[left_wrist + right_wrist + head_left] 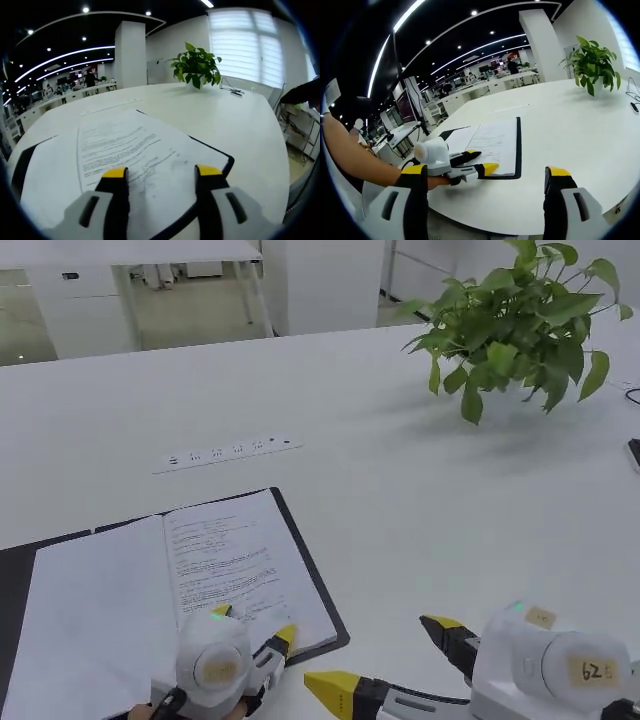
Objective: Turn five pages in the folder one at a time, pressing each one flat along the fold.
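Folder (318,585): lies open on the white table (420,500), at its near left; printed page (235,560) on the right, blank page (95,610) on the left.
Left gripper (255,623): jaws partly apart, nothing between them, over the printed page's near edge (contact with the paper cannot be told).
Right gripper (380,652): jaws wide apart, empty, above bare table right of the folder.
Plant (520,325): far right.

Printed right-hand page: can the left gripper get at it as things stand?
Probably yes. The left gripper hangs just over the printed page's lower part with its jaws open and nothing between them; the right gripper sits off the folder.
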{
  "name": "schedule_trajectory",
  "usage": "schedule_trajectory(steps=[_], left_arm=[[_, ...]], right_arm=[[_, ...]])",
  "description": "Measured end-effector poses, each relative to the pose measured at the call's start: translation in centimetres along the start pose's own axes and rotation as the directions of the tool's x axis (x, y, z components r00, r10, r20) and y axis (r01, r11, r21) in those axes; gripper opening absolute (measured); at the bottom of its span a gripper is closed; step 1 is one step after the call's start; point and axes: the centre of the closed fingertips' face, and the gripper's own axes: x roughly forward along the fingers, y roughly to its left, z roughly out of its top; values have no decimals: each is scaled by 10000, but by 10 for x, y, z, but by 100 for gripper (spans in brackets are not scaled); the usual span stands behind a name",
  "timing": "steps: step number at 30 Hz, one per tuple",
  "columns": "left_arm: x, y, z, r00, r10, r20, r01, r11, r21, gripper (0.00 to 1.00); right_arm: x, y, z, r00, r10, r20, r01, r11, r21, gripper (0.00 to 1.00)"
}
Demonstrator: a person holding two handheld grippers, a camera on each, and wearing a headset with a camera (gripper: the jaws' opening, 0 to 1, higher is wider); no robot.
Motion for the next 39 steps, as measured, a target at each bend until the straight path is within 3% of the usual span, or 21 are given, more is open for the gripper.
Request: schedule_trajectory(steps=[17,19,23,25,26,28,36,39], left_arm=[[0,7,1,9994,345,-41,-345,9994,-23,36],[-1,12,1,9980,617,-109,-618,9980,-131,30],[-1,12,1,9982,589,-124,-589,9982,-53,27],[-1,18,1,9961,859,-204,-860,9963,-73,17],[-2,27,0,9921,1211,-339,-1210,9926,48,11],[-1,23,0,9955,905,-277,-899,9957,228,11],[-2,22,0,9953,917,-315,-918,9958,-40,9],[-2,22,0,9955,886,-334,-892,9959,-149,7]], right_arm=[[2,1,-2,10000,31,-43,-31,10000,52,95],[2,0,-2,10000,18,-51,-17,10000,63,95],[3,1,-2,10000,65,-68,-64,10000,61,95],[5,0,-1,9999,88,-116,-88,10000,8,94],[7,0,1,9999,132,-104,-131,9999,107,94],[11,-1,4,9997,219,-60,-218,9996,179,93],[31,-2,8,9979,564,-312,-552,9977,381,86],[41,6,6,9924,1098,-552,-1035,9889,1070,76]])
